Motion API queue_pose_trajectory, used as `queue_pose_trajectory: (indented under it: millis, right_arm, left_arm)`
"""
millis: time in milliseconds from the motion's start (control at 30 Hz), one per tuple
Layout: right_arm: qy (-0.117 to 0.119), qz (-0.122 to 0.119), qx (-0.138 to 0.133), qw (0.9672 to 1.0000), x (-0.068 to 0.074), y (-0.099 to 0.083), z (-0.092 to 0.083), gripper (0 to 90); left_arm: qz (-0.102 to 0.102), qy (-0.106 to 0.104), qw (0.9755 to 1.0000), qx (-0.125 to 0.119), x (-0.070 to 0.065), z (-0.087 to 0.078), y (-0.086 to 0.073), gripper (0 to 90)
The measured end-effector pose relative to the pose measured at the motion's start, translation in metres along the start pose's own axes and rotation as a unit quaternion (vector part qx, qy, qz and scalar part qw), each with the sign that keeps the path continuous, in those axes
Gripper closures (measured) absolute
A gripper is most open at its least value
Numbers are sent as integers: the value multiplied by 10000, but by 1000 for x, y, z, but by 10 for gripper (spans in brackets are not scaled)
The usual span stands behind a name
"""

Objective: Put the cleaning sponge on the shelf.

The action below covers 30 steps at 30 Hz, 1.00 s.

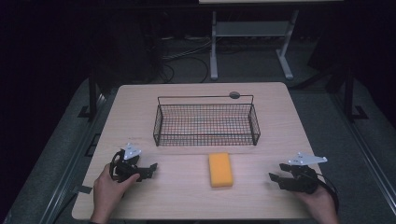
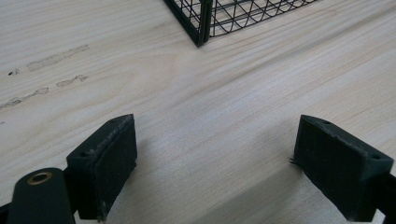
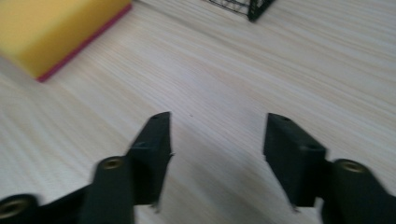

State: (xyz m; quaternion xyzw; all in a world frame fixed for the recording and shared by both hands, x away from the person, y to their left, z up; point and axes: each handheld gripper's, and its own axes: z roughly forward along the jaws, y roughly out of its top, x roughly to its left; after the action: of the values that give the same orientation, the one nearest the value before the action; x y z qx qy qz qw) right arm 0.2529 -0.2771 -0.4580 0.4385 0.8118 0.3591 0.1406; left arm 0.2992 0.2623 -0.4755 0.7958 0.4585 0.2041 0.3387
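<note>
Holding both grippers low over the table point(image 1: 140, 107), I keep the left gripper point(image 2: 215, 163) and right gripper point(image 3: 217, 154) spread wide with nothing between the jaws; the sponge point(image 1: 220, 169) lies between them, near the empty basket point(image 1: 205, 122), likely its destination.

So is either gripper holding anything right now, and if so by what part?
Nothing is held. The left gripper and the right gripper both stand open over bare table. The sponge lies untouched between them, in front of the basket.
</note>
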Motion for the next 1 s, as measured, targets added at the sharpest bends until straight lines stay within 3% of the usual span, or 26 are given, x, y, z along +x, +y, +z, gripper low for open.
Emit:
queue_pose_trajectory:
  millis: [200,433,633,733,1000]
  right_arm:
    - [224,-55,60,9997,7,8,-4,733]
    - [515,-47,199,9985,13,14,-3,893]
    - [776,-154,252,9965,18,21,2,900]
    - [794,-240,364,9959,23,26,5,899]
    - [985,-466,184,9939,37,37,8,900]
  left_arm:
    - [-3,1,10000,-2,0,0,0,126]
    - [0,1,10000,0,0,0,0,126]
    - [0,1,10000,0,0,0,0,126]
    - [0,1,10000,1,0,0,0,126]
    - [-2,0,10000,0,0,0,0,126]
